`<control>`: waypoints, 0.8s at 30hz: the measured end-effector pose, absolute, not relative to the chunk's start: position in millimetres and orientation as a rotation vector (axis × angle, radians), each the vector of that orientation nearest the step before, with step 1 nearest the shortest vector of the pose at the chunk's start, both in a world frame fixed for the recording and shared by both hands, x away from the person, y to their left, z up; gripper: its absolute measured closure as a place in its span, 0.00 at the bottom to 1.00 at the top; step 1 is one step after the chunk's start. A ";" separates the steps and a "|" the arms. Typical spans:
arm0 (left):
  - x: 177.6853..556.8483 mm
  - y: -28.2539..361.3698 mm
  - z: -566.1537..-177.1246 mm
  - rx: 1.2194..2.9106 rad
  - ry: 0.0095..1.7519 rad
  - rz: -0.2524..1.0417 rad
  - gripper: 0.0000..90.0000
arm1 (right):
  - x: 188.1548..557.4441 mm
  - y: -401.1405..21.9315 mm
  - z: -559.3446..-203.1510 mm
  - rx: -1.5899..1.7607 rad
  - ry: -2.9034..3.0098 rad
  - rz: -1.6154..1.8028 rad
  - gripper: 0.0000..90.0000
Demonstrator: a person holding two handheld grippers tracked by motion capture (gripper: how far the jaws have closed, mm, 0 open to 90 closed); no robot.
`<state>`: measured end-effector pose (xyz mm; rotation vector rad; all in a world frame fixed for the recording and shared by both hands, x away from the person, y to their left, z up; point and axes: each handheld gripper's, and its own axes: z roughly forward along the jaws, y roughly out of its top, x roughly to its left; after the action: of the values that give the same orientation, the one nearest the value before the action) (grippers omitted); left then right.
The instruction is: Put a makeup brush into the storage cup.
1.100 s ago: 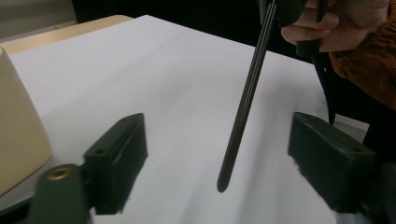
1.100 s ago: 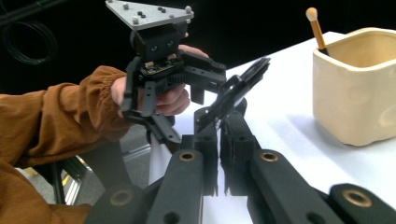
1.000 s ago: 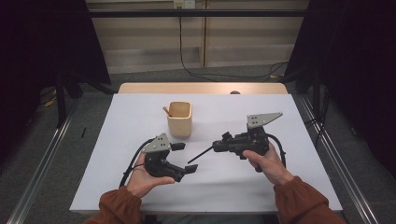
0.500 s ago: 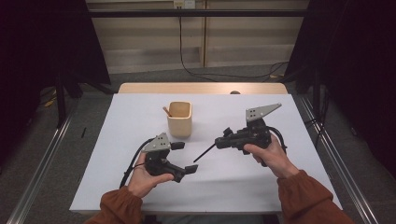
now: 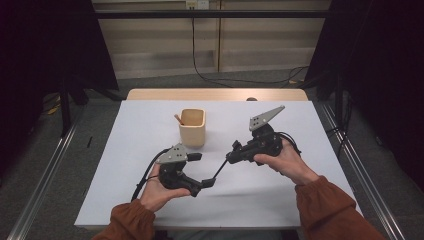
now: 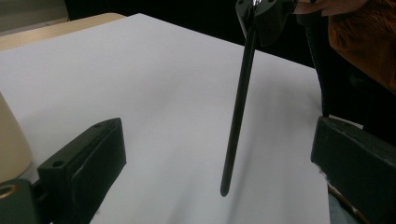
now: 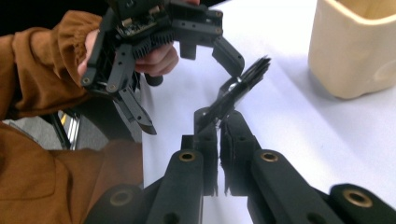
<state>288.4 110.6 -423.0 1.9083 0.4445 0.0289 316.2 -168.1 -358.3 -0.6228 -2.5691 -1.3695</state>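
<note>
My right gripper (image 5: 234, 158) is shut on the upper end of a thin black pen (image 5: 221, 169), which slants down to the left over the white table (image 5: 280, 195). In the right gripper view the shut jaws (image 7: 218, 140) pinch the pen (image 7: 243, 86). The pen's tip hangs between the wide-apart jaws of my left gripper (image 5: 202, 171), which is open and touches nothing. From the left gripper (image 6: 219, 140) view, the pen (image 6: 238, 116) comes down from above, clear of both jaws. A beige square cup (image 5: 192, 131) stands behind them.
A brown stick (image 5: 178, 119) leans inside the cup. The cup (image 7: 355, 51) is to the right of the pen in the right gripper view, and its wall (image 6: 9, 135) is at the left edge in the left gripper view. A wooden strip (image 5: 215, 94) borders the table's far edge.
My right gripper has risen a little and drifted right with the pen, so the pen slants more steeply. The left gripper has stayed put.
</note>
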 end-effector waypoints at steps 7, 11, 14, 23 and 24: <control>287.6 105.2 -421.8 1.913 0.439 0.027 0.03 | 318.9 -161.5 -350.8 -0.598 -2.609 -1.290 0.95; 285.0 101.0 -419.2 1.916 0.444 0.025 0.04 | 320.7 -159.0 -344.2 -0.580 -2.630 -1.243 0.95; 285.9 99.5 -418.5 1.915 0.439 0.032 0.05 | 320.7 -157.4 -339.5 -0.573 -2.661 -1.198 0.95; 287.0 93.2 -414.5 1.930 0.391 0.044 0.23 | 321.5 -154.9 -336.2 -0.553 -2.665 -1.176 0.95; 287.3 91.7 -413.6 1.934 0.382 0.047 0.27 | 321.4 -153.7 -336.4 -0.551 -2.663 -1.175 0.95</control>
<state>287.3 91.7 -413.6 1.9337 0.3823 0.0466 321.4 -153.7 -336.4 -0.5509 -2.6634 -1.1752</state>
